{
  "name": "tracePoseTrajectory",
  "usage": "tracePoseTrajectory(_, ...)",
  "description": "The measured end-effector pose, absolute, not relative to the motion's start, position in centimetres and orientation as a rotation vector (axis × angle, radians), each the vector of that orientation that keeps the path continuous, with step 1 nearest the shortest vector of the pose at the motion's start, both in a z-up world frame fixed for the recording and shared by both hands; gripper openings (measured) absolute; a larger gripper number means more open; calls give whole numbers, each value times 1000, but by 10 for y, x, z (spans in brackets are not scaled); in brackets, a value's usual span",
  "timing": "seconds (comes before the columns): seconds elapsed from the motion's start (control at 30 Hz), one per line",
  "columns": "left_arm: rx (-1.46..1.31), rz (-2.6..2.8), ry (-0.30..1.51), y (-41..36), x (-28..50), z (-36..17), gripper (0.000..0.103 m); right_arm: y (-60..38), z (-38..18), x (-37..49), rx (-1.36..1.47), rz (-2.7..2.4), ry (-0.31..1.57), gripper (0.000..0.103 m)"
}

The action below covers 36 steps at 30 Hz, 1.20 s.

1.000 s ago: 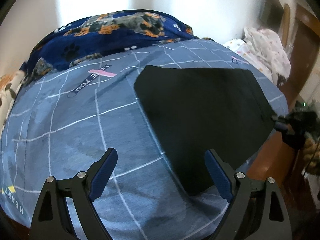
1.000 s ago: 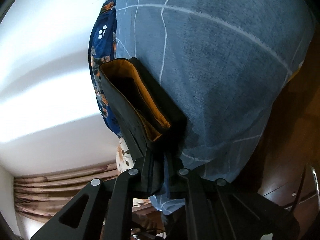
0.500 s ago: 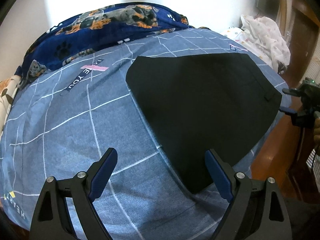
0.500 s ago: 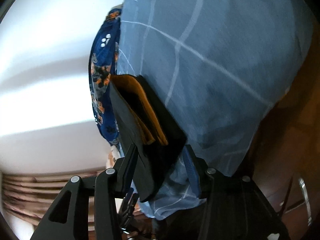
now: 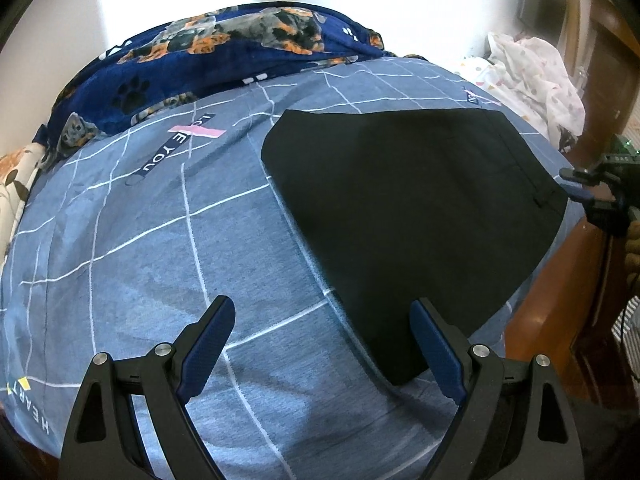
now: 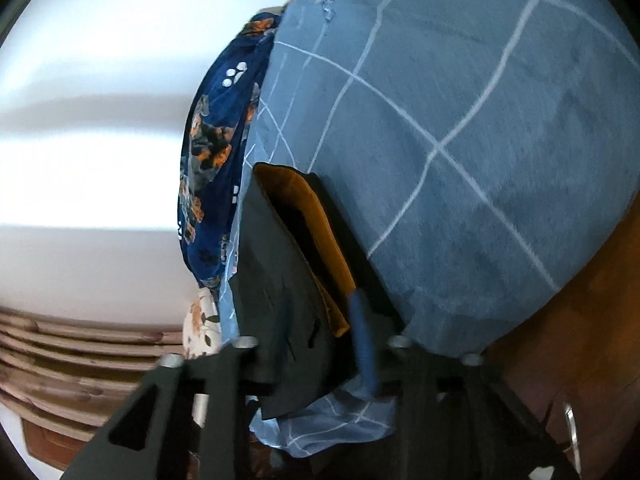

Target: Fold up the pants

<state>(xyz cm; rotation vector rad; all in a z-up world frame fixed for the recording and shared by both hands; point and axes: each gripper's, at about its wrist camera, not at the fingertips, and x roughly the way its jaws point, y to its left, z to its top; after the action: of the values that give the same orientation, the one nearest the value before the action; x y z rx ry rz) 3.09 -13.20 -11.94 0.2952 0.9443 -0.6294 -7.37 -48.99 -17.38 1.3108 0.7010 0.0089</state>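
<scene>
Black pants (image 5: 416, 216) beside wide left tool (image 5: 322, 344); right tool (image 6: 320, 344) closing around waistband.

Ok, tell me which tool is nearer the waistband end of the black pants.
Right. The right tool is at the waistband of the black pants, jaws closing around it. The left tool hovers open at the opposite, narrow end.

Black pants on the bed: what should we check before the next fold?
1. Black folded pants lie flat on the blue checked bedsheet: ok.
2. Left gripper open and empty: ok.
3. Near pants corner sits under the left gripper: ok.
4. Right gripper, jaws closing, has the waistband between them: ok.
5. Right gripper's hold is firm: cannot tell, the picture is blurred.
</scene>
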Motion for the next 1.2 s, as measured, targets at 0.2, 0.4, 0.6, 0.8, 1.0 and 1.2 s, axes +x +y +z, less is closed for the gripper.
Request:
tracePoseTrajectory(0.2,292,-629,954,-131,32,-122,89,-483,-178,-73,1311,36,729,18)
tracePoseTrajectory(0.4,287,-625,956,-130,34,-122,89,-476,-174,-74,1256,9,765,10)
tracePoseTrajectory(0.6,285,-627,956,-131,33,-121,89,-466,-180,-74,1196,-17,815,9)
tracePoseTrajectory(0.8,275,-630,984,-131,37,-128,89,-468,-179,-72,1168,-24,829,7)
tracePoseTrajectory(1.0,258,-631,1009,-131,40,-133,89,-456,-158,-57,958,-97,896,11)
tracePoseTrajectory(1.2,255,-634,1017,-130,40,-136,89,-452,-149,-50,800,-164,934,43)
